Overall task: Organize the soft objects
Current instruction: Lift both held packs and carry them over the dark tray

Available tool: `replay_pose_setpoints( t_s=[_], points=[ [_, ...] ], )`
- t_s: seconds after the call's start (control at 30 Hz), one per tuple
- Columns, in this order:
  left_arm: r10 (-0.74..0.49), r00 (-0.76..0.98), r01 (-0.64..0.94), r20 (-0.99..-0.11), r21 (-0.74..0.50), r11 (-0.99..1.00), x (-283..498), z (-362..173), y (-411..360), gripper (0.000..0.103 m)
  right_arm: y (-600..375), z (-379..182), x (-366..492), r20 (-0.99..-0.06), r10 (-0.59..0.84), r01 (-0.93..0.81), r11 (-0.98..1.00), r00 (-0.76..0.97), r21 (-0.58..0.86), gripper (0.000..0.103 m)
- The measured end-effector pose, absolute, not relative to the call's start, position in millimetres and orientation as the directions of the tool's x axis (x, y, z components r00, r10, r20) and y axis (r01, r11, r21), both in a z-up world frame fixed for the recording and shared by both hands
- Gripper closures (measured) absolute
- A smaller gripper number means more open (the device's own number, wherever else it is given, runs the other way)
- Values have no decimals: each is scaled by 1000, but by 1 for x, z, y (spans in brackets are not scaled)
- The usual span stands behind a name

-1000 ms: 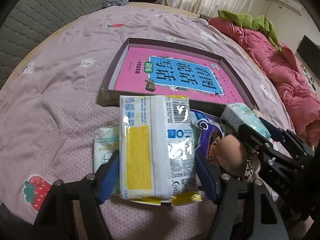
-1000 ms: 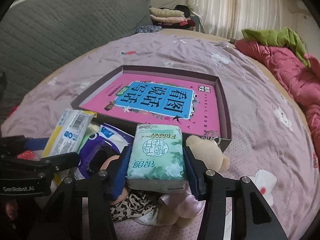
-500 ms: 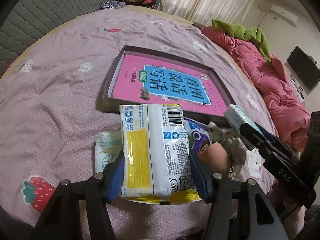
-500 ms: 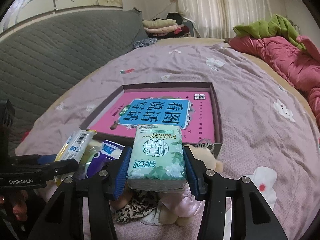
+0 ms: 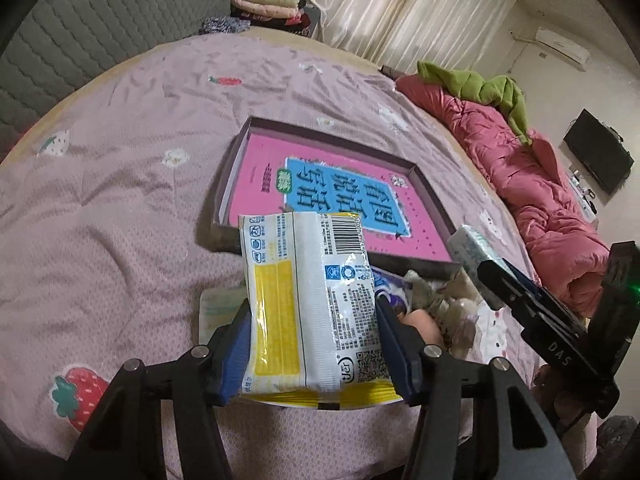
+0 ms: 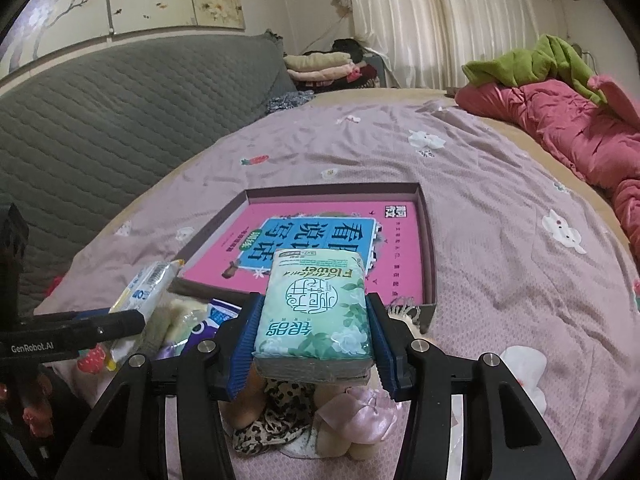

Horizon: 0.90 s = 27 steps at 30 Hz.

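Now both my grippers hold packs above the pile of soft things on the lilac bedspread [image 5: 120,184]. My left gripper [image 5: 312,344] has its blue pads against the sides of the white-and-yellow wipes pack [image 5: 308,300], jaws closing on it, the pack's long axis running straight out along the fingers toward the shallow box [image 5: 236,152]. My right gripper [image 6: 310,336] is clamped on the green tissue pack [image 6: 316,312], likewise lengthwise along the fingers. The box, with a pink book [image 6: 320,240] lying flat inside, sits dead ahead of both packs; its near wall lies just beyond the far end of each. I judge the right hand the more squarely lined up on the box, the left nearer its left corner. Against a second ago, both packs ride higher off the pile, the doll [image 6: 280,412] and plush toys sit lower in view, and the left pack is squeezed narrower between the pads.
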<state>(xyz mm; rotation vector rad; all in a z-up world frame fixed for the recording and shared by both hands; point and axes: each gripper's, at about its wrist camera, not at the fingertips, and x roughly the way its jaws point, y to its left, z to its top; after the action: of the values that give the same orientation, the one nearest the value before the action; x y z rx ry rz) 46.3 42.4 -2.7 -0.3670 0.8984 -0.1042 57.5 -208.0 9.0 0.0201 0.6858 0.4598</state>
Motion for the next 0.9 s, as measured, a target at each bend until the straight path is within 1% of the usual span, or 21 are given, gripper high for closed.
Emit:
replay_pose_setpoints(
  t_s=[0.2, 0.43, 0.5, 0.63, 0.9],
  points=[
    [-246, 641, -55, -727, -364, 930, 53, 3, 45, 45, -208, 15, 60, -593, 421, -406, 898, 687, 168, 51],
    [-213, 672, -75, -710, -351, 933, 73, 9, 60, 45, -208, 21, 67, -580, 420, -410, 898, 698, 157, 51],
    [-216, 677, -82, -704, -364, 928, 79, 9, 67, 45, -209, 22, 70, -576, 419, -408, 900, 702, 157, 51],
    [-194, 681, -96, -706, -349, 932, 90, 7, 72, 45, -212, 25, 77, -573, 412, -399, 904, 709, 155, 51],
    [-192, 678, -73, -709, -325, 943, 111, -2, 61, 45, -215, 28, 102, -565, 374, -379, 918, 735, 115, 51]
  ],
)
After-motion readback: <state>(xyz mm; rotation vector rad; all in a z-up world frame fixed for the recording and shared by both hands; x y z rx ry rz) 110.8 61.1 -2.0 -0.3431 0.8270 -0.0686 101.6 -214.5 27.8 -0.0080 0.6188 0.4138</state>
